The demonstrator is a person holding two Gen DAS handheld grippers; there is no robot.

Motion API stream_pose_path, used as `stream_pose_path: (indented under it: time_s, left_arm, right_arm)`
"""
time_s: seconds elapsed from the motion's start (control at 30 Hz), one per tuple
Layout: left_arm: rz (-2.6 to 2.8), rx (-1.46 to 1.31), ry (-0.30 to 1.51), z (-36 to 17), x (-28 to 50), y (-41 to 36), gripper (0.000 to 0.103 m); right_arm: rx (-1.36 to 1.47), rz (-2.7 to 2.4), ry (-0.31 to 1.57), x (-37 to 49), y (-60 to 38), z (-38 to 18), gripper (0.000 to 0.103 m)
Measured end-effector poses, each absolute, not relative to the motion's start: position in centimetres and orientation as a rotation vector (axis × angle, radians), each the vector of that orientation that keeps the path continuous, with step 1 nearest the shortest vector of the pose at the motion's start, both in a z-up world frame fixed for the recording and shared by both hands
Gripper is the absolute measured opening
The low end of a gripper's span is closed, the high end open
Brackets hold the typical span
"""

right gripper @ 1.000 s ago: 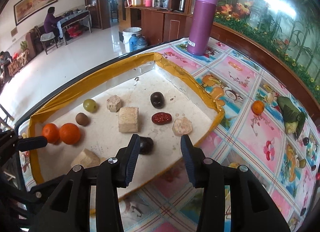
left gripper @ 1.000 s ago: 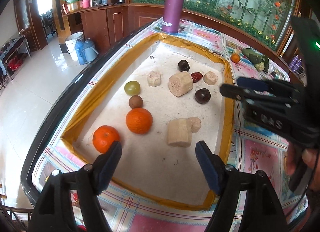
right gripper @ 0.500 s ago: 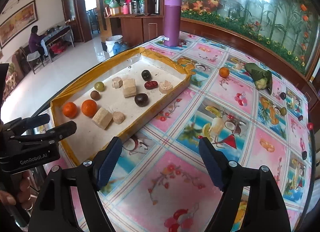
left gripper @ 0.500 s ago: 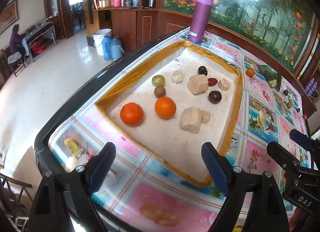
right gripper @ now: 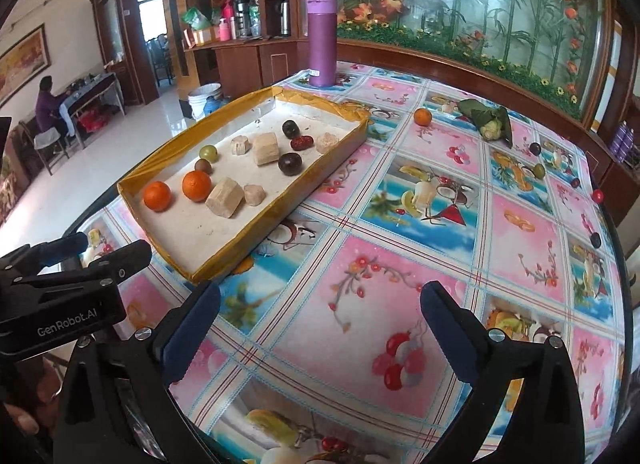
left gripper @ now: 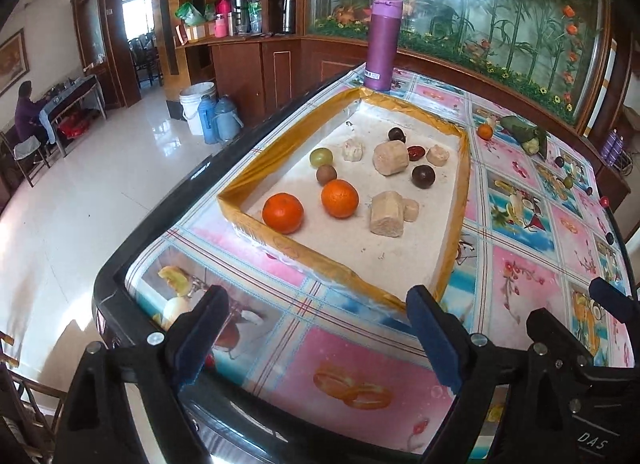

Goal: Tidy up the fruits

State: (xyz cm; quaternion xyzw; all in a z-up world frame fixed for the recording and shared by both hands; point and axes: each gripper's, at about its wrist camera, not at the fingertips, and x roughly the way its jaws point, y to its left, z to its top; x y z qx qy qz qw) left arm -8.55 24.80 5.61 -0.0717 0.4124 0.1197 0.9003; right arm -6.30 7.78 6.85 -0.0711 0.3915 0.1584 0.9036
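Left hand-held gripper (left gripper: 316,328), right hand-held gripper (right gripper: 320,324): just spread wide, empty | tray (left gripper: 460,200): two oranges (left gripper: 339,198), tan blocks

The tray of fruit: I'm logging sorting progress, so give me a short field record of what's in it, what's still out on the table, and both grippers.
tray: yellow-edged tray on the patterned table
in tray: two oranges, green grape, dark round fruits, red date, beige blocks
outside tray: one small orange, leaf-wrapped bundle, small fruits along the far edge
left gripper: open, empty
right gripper: jaws just opened, empty
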Motion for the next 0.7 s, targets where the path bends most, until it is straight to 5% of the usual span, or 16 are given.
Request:
stream_pose_path:
  time_s: [0.33,0.7]
  left_arm:
    - [0.221,-0.089,0.798,6.0,-9.5,25.5,0.103]
    - [0.272,-0.055,0.707,6.9,-10.3,26.0,0.103]
  right_arm:
    - [-0.150,0.262,0.803,-7.9,8.1,6.7,0.101]
    - [-0.169,0.243,0.797,-8.8,8.4,6.6,0.101]
